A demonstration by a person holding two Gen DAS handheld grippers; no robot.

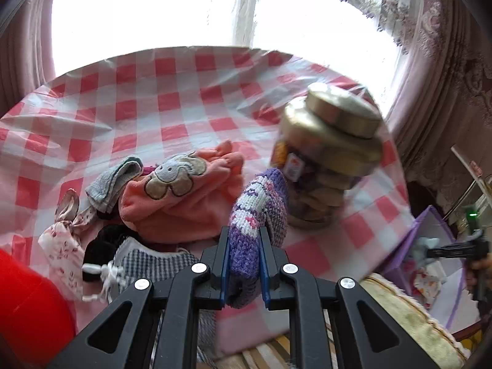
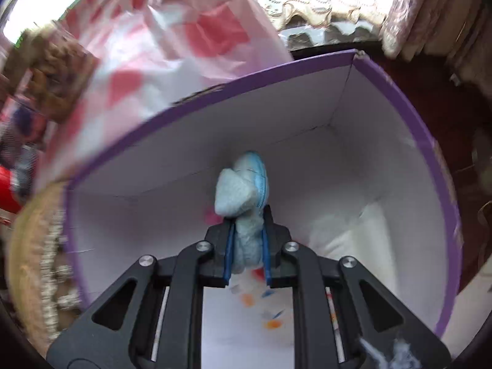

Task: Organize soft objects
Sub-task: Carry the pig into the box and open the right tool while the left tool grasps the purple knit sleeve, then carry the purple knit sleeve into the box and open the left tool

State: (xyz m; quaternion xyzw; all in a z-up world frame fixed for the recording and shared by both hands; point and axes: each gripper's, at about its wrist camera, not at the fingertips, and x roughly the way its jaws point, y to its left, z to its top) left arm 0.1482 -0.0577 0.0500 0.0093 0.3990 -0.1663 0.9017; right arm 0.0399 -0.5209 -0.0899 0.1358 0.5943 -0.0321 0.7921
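Soft things on the checked cloth and over the purple box

We see a purple-and-white knitted piece (image 1: 256,215) pinched upright at 6 o'clock, a peach fleece garment (image 1: 181,196) with a grey elephant patch crumpled at 9 o'clock of it, and a grey sock (image 1: 113,181) further left; a pale blue fluffy item (image 2: 243,196) hangs pinched inside the purple box (image 2: 399,98).

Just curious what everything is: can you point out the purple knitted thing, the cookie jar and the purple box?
purple knitted piece (image 1: 246,240), left wrist view, its striped middle.
cookie jar (image 1: 332,141), left wrist view, its gold shoulder under the lid.
purple box (image 2: 307,141), right wrist view, its white inner back wall.
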